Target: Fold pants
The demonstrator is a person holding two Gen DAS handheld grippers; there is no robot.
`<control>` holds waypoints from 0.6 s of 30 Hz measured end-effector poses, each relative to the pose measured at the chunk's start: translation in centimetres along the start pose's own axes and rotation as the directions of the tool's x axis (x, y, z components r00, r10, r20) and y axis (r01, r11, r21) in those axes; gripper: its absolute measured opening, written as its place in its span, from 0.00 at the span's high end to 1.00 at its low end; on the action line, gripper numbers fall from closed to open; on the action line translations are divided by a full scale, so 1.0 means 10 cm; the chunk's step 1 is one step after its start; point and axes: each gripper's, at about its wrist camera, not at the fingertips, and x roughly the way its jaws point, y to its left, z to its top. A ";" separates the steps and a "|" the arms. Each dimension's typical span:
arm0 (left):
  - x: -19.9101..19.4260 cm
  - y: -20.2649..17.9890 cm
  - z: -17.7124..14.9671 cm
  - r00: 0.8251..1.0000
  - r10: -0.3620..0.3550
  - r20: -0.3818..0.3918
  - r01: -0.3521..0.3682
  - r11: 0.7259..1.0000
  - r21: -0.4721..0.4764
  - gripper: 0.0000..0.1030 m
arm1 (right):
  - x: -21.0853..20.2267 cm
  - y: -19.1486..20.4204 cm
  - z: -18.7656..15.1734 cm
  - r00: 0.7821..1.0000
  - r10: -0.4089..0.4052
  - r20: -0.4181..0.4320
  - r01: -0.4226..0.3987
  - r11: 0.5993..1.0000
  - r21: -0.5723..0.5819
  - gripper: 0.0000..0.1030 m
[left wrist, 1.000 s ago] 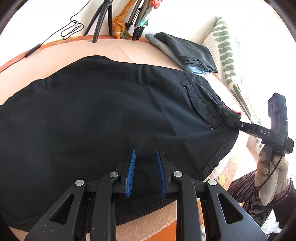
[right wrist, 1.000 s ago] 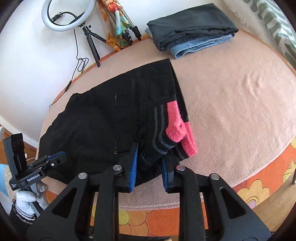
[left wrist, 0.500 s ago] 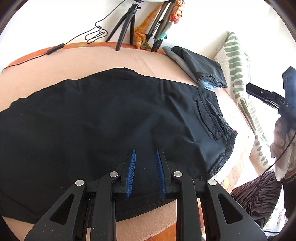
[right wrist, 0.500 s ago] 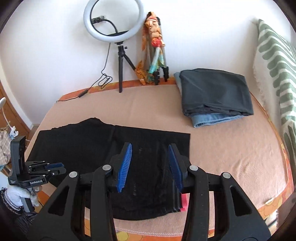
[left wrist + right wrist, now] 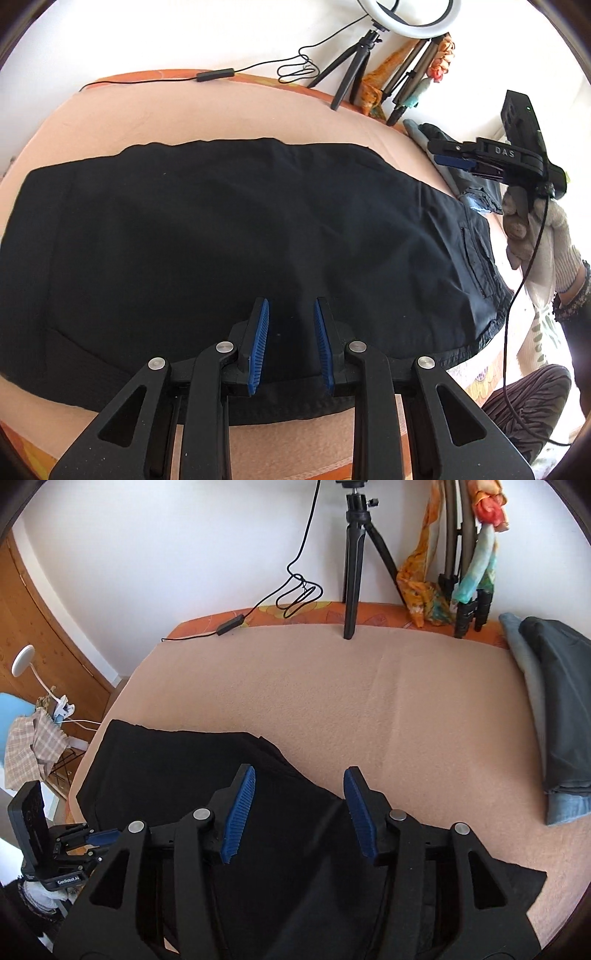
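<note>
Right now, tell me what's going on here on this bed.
A person with a handheld gripper in each gloved hand is folding black pants laid flat on a peach-covered bed. The left gripper hovers over the pants' near edge, jaws slightly apart, gripping nothing. The right gripper is above the pants too, its jaws opening with no cloth pinched between them. A stack of already folded clothes sits at the bed's far right, and a tripod stands by the wall.
</note>
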 end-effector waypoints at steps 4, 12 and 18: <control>0.02 0.12 -0.04 1.000 -0.003 -0.008 0.003 1.000 -0.024 0.78 | 0.47 -0.11 0.14 0.994 0.092 -0.064 -0.086 0.992 0.087 0.49; -0.02 0.19 -0.07 1.000 0.000 0.003 0.000 0.999 -0.038 0.78 | 0.89 0.04 0.11 0.971 0.181 -0.154 -0.169 0.982 0.084 0.49; -0.20 0.41 -0.13 0.999 0.001 0.039 0.005 0.990 -0.141 0.78 | 0.97 0.29 0.12 0.982 0.087 -0.166 -0.096 0.994 -0.044 0.87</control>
